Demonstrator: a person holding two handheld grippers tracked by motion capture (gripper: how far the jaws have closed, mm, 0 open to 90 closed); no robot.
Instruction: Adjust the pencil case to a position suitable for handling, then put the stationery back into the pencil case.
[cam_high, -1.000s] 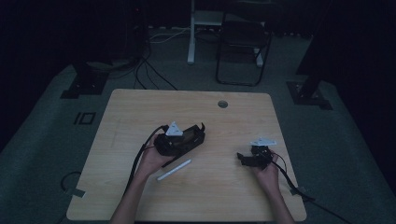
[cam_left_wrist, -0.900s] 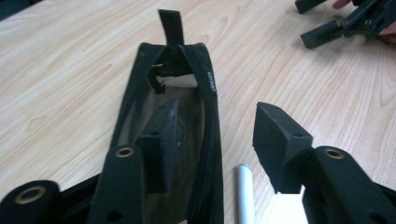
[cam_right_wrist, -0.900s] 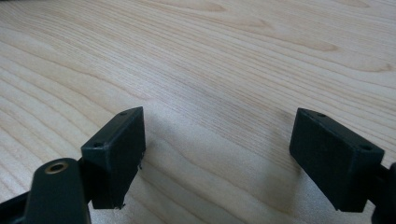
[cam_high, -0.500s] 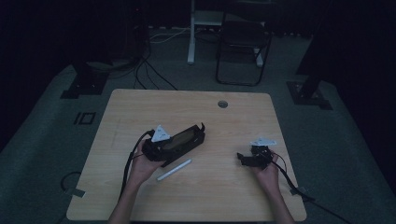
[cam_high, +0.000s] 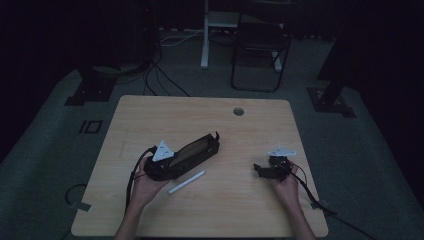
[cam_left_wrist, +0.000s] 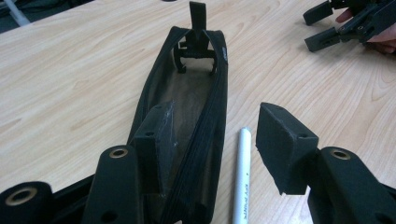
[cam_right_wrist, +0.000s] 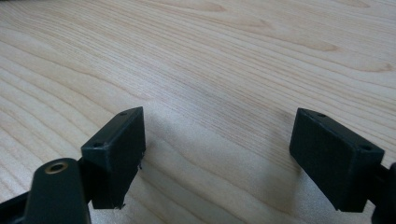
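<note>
A black zip pouch (cam_high: 202, 147) lies open on the wooden table (cam_high: 210, 115), with a black clip (cam_left_wrist: 196, 46) at its far end. My left gripper (cam_high: 180, 161) sits at the pouch's near end. In the left gripper view the pouch (cam_left_wrist: 187, 93) has one jaw inside its mouth and the other outside, above a white pen (cam_left_wrist: 243, 177). The left gripper (cam_left_wrist: 217, 116) is open, and its jaws have just been opening; the pouch's side wall stands between them, unpressed. The pen (cam_high: 186, 182) lies beside the pouch. My right gripper (cam_right_wrist: 219, 130) rests open over bare wood.
The right gripper (cam_high: 272, 167) sits near the table's right front edge, and it also appears at the top right of the left gripper view (cam_left_wrist: 345, 28). A round cable hole (cam_high: 238, 111) marks the table's far side. A chair (cam_high: 260, 45) stands beyond on the dark floor.
My left hand has drawn its gripper back to the left along the pouch, so more of the pouch shows. The pen and the right gripper have stayed put.
</note>
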